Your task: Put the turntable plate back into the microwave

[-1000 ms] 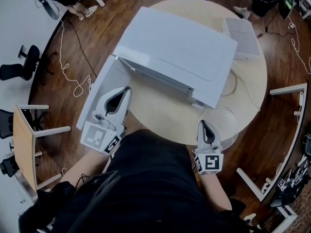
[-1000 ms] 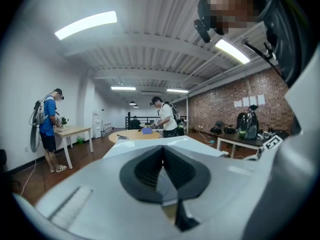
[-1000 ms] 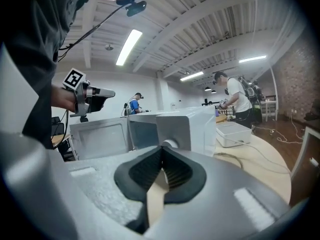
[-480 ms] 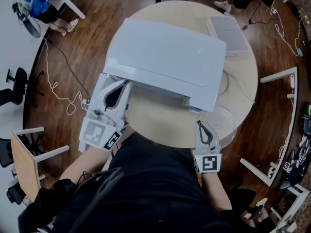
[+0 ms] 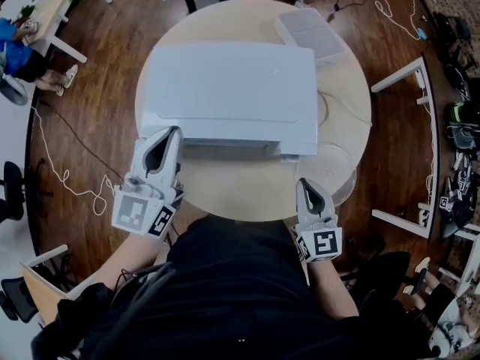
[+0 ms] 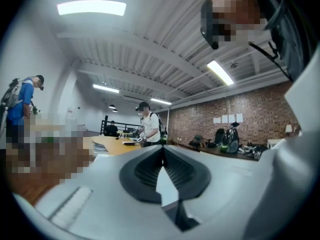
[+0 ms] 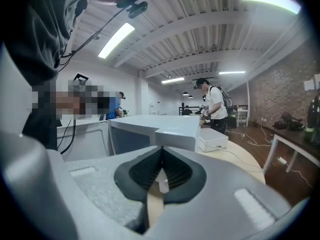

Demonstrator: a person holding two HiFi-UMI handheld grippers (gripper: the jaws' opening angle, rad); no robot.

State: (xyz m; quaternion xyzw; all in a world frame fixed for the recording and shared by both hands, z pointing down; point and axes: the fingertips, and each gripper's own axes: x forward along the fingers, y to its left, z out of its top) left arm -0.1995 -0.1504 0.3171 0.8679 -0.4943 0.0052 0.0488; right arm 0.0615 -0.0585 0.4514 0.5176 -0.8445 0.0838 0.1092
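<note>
Nearest in the head view is the person's dark-clad torso, which fills the bottom of the frame and hides both forearms. The hands themselves cannot be seen. Only the marker cubes show, one at the left (image 5: 142, 214) and one at the right (image 5: 319, 244).

The left tool (image 5: 172, 132) reaches forward about level to the microwave's (image 5: 232, 88) front left corner. Its own view shows the jaws pressed together at the tips, with nothing between them. The right tool (image 5: 303, 183) points forward, tipped a little downward, over the near right edge of the round worktop (image 5: 225, 193). Its jaws are also pressed together and empty.

The turntable plate (image 5: 336, 172) lies on the worktop just beyond and to the right of the right tool's tip. It is outside the microwave, beside the microwave's front right corner. Being clear glass, it is hard to trace, and only its rim shows faintly. The right tool's body blocks it in the right gripper view.

From above, only the microwave's white top is visible, so the front and the cavity are hidden. The right gripper view shows the door (image 7: 82, 139) swung out to the left and a dim opening beside it.

Behind the microwave, at the worktop's far right, sits a flat white box (image 5: 311, 32), with a thin cable (image 5: 324, 118) curving nearer. Beyond are the wood floor and other tables, cut off by the frame. A standing person (image 7: 216, 106) in a white shirt is also there.
</note>
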